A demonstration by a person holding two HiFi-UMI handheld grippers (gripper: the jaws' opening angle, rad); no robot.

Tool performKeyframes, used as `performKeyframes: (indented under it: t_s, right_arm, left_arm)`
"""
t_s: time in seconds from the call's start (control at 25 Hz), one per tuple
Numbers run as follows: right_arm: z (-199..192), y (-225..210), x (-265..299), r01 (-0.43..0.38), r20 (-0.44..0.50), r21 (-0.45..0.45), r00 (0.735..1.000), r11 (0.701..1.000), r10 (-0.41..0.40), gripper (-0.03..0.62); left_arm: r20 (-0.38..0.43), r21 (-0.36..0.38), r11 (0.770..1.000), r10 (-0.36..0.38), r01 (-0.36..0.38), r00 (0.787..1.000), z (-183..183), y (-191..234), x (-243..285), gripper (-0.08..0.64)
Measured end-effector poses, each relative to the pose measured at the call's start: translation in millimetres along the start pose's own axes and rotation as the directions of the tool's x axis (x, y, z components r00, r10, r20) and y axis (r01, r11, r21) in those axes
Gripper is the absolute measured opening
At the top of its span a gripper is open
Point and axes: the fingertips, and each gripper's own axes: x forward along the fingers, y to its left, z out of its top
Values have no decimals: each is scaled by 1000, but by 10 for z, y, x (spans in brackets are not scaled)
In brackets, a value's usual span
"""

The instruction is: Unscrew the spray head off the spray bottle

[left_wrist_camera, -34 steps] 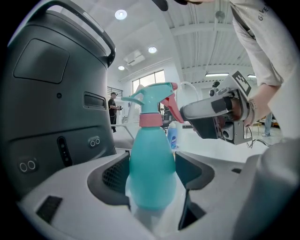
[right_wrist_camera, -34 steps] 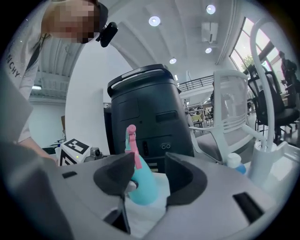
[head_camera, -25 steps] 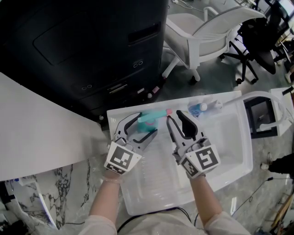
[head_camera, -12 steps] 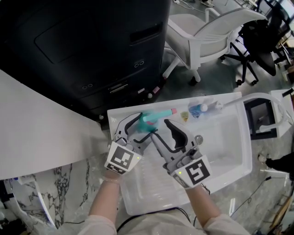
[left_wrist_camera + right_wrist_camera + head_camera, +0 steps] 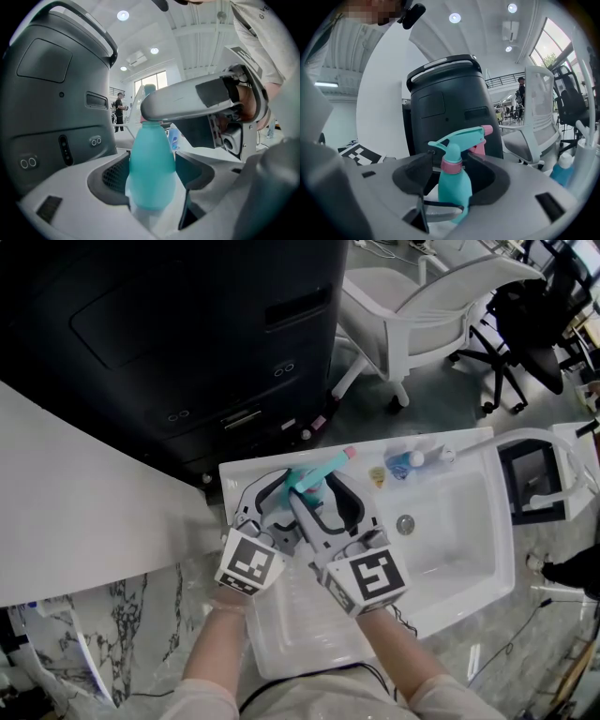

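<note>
In the head view the teal spray bottle (image 5: pixel 307 482) hangs over the white sink's back left corner, its spray head (image 5: pixel 330 463) with a pink nozzle pointing right. My left gripper (image 5: pixel 292 495) is shut on the bottle's body (image 5: pixel 151 173), which fills the space between its pads. My right gripper (image 5: pixel 312 488) has come in from the right and reaches round the bottle's neck. Its jaws are opening. The pink collar (image 5: pixel 451 165) and teal spray head (image 5: pixel 459 138) stand between them with gaps on both sides. The right gripper's finger (image 5: pixel 187 98) crosses over the bottle's top.
The white sink (image 5: pixel 469 549) has a drain (image 5: pixel 405 523); a blue bottle (image 5: pixel 405 462) and a small yellow thing (image 5: pixel 377 476) lie on its back rim. A black bin (image 5: pixel 187 334) stands behind, a white chair (image 5: pixel 422 306) to the right, a white counter (image 5: pixel 75 512) on the left.
My right gripper has moved left from beside the bottle to round its neck, and its jaws have widened. The left gripper has kept the bottle still.
</note>
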Motion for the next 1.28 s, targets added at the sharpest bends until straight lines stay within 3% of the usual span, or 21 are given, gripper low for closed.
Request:
performKeyframes:
  t_s: [0.2,0.72,1.28]
  right_arm:
    - [18,-41,94,2,-8,-55,1000,998,-2,197]
    - [166,34,56,-116,77,-145,989,983,128,146]
    - [714,132,-139,-209,235,-114,944,971,231,143]
  left_arm:
    - [0,2,1000,2,-2,1000,7,11,17,310]
    - [-5,7,1000,-6,6,1000,-1,8,35,310]
    - [-23,17,1000,-4,4,1000,-15,-6,19,311]
